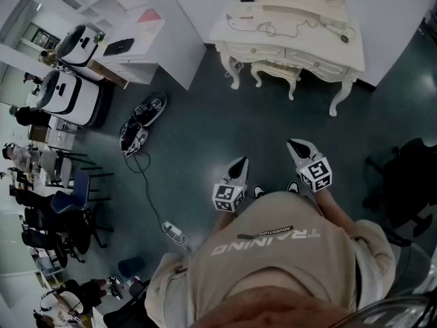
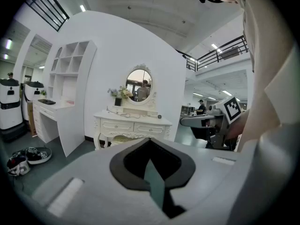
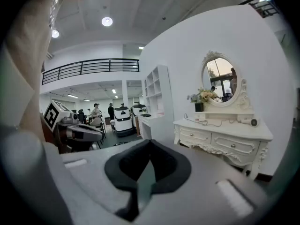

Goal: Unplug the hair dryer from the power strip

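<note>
The white dressing table (image 1: 321,57) stands against the far wall, about a metre ahead of me. A white hair dryer (image 1: 336,27) lies at the right end of its top, with its thin cord (image 1: 273,26) trailing left; in the right gripper view the hair dryer (image 3: 247,121) shows below the oval mirror. The plug end is too small to make out. My left gripper (image 1: 239,164) and right gripper (image 1: 299,146) are held at chest height, pointing at the table and far short of it. Both are shut on nothing, as the left gripper (image 2: 150,142) and right gripper (image 3: 149,143) show in their own views.
A white power strip (image 1: 174,232) lies on the dark floor at my left, its cable running to dark gear (image 1: 142,123) on the floor. A white desk with shelves (image 1: 130,46) stands left of the table. A black chair (image 1: 410,183) is at right; robots and people at far left.
</note>
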The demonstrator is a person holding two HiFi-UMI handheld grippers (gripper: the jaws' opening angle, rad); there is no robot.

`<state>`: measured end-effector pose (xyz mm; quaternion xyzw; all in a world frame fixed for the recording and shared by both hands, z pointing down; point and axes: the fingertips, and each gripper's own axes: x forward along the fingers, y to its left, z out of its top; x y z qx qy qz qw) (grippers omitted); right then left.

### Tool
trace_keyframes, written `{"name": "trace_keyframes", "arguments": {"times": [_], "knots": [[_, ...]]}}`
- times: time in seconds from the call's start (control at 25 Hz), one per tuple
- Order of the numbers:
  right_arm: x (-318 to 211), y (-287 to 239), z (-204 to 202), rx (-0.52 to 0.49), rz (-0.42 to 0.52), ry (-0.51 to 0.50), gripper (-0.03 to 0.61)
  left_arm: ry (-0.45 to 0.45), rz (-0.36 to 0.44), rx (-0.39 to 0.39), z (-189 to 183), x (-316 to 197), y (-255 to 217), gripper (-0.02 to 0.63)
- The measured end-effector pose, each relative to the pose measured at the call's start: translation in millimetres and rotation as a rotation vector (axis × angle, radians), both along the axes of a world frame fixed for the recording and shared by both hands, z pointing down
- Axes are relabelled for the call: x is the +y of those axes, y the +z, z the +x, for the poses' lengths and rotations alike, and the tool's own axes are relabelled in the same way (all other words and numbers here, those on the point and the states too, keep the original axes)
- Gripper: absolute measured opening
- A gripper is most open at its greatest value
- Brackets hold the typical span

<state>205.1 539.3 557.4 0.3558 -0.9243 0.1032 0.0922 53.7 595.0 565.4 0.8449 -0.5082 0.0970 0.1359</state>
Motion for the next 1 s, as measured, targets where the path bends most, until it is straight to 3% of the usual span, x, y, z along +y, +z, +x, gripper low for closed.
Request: {"name": "trace_keyframes", "arguments": {"times": [0.36,0.64,0.88,1.0], "knots": [[-1.9,0.8,-10.6,0.004,0.005,0.006,0.003,0.041,-0.018,0.005,-14.0,-3.5,9.6,0.006],[-25.5,-4.3,-31.7,0.038,0.050,0.038,0.003,0.103,-0.021,0.023,-32.9,-41.5,11.5,0.006],[-50.2,-8.0,-54.1,0.025,0.076,0.140,0.003,0.092,0.001,0.026,-72.3,-78.2,11.5,0.005],[-57.6,-1.2,-70.2,0.037,0.056,0.140,0.003,0.125,0.019,-0.065,-88.1,-82.4,25.2,0.006]]}}
